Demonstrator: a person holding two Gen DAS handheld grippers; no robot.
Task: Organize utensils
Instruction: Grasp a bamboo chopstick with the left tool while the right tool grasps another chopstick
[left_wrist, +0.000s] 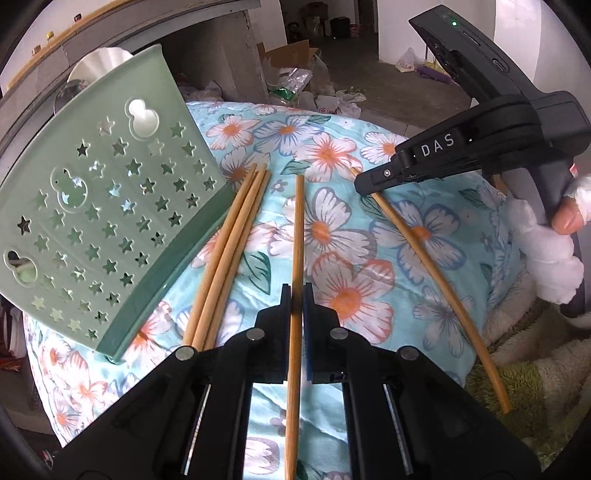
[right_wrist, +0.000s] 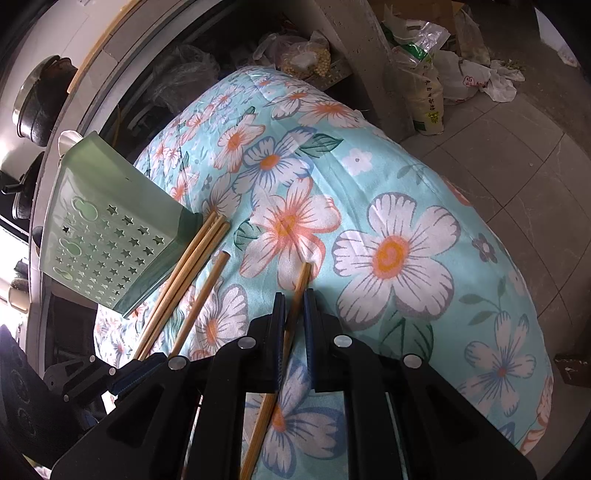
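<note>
**A:** What are the two grippers doing?

**B:** Each is closed on one bamboo chopstick. The left gripper (left_wrist: 296, 295) has its jaws nearly together, pinching a single chopstick (left_wrist: 298, 229) that runs straight between the pads and sticks out beyond them. The right gripper (right_wrist: 294, 300) is clamped the same way on another chopstick (right_wrist: 300, 284), whose tip pokes out just past the pads.

**A:** Where is everything else?

**B:** Take the green utensil holder (left_wrist: 107, 206) as the landmark. It is plastic, punched with star-shaped holes, and lies tilted on a floral cloth (left_wrist: 351, 236) of blue, white and orange flowers. Three loose chopsticks (left_wrist: 229, 251) lie bundled on the cloth just beside the holder's darker green edge, their far ends near its corner. The left gripper's chopstick is the next one out from the holder. The right gripper's chopstick is farthest from it, well apart.

**A:** Who holds the tools?

**B:** A person; a hand (left_wrist: 565, 218) in a fluffy white sleeve grips the right tool's handle.
</note>
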